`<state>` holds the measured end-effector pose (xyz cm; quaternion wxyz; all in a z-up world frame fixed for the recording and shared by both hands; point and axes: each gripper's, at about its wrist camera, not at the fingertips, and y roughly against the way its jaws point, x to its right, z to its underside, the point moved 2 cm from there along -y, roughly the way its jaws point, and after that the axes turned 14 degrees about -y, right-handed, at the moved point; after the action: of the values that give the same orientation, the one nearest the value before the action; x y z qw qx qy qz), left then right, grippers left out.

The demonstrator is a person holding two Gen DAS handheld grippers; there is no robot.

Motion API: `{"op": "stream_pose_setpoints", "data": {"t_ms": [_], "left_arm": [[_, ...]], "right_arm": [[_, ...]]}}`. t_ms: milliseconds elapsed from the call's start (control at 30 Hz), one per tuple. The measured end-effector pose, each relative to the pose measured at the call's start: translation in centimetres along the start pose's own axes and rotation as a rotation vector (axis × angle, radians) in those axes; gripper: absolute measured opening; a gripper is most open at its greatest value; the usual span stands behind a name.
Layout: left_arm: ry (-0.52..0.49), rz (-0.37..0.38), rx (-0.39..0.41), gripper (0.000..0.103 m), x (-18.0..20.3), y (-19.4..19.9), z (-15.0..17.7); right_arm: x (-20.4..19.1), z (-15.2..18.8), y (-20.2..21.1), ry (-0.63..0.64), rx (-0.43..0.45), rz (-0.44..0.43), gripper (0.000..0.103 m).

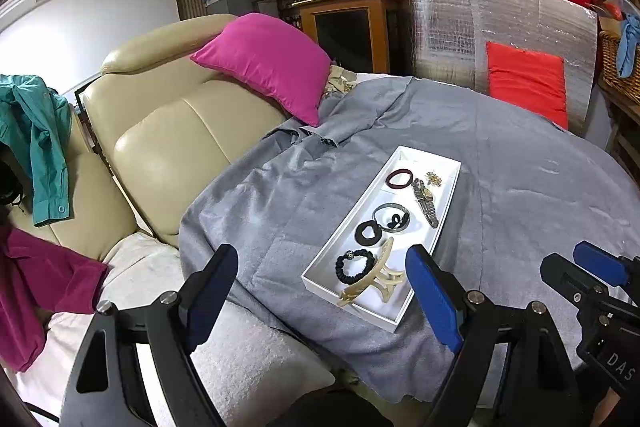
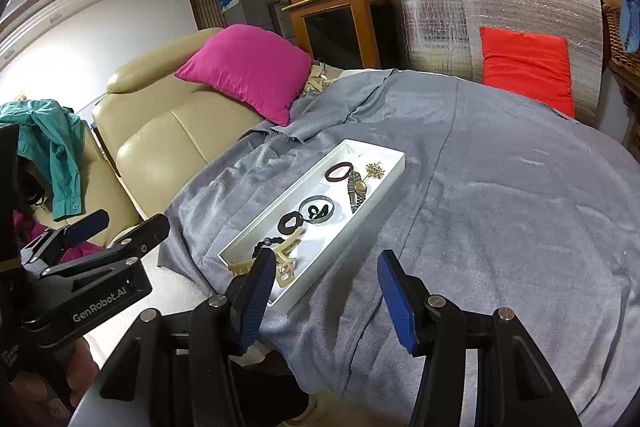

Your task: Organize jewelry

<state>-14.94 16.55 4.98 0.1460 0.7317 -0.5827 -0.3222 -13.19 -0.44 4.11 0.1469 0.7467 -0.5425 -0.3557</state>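
Your left gripper (image 1: 320, 291) has its fingers spread wide, nothing between them, hovering over the near edge of the grey cloth (image 1: 500, 195). Its right finger (image 1: 434, 301) sits just in front of the near end of the white tray (image 1: 348, 223).

Your right gripper (image 2: 324, 301) has its fingers part-way apart and empty too. Its left finger (image 2: 256, 303) overlaps the tray's near corner in that view; I can't tell whether it touches.

The tray lies diagonally on the cloth-covered table, near end toward you, far end pointing away to the right.

Contents, near to far:
- cream claw hair clip (image 1: 376, 281) at the near end, tilted, one end poking over the tray's near rim
- black beaded hair tie (image 1: 354, 267) just left of the clip, touching it
- black scrunchie (image 1: 368, 233) next up
- metal bangle (image 1: 392, 217) with a small black hair tie inside the ring
- metal wristwatch (image 1: 425, 201) along the right wall, lying flat
- dark red hair tie (image 1: 399, 179) in the far part
- gold brooch (image 1: 434, 179) beside it, near the right wall

Background: beige leather armchair (image 1: 168, 131) left of the table with a magenta cushion (image 1: 268, 63) on it, teal shirt (image 1: 36, 139) hanging at far left, and a red cushion (image 1: 526, 83) leaning on a silver foil panel (image 1: 460, 27) at the back.
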Motion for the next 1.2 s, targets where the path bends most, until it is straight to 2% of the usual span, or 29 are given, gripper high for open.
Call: {"op": "stream_pose_setpoints", "data": {"t_ms": [767,1200], "left_arm": [[0.039,0.007,0.031,0.086,-2.8,0.4,0.2],[0.04,-0.003,0.004,0.086,-3.6,-1.3,0.3]], "right_arm": [[-3.0,-0.5,-1.0,0.04,-0.003,0.021,0.057],[-4.3,-1.2,-3.3,0.053,-0.029,0.018,0.057]]}}
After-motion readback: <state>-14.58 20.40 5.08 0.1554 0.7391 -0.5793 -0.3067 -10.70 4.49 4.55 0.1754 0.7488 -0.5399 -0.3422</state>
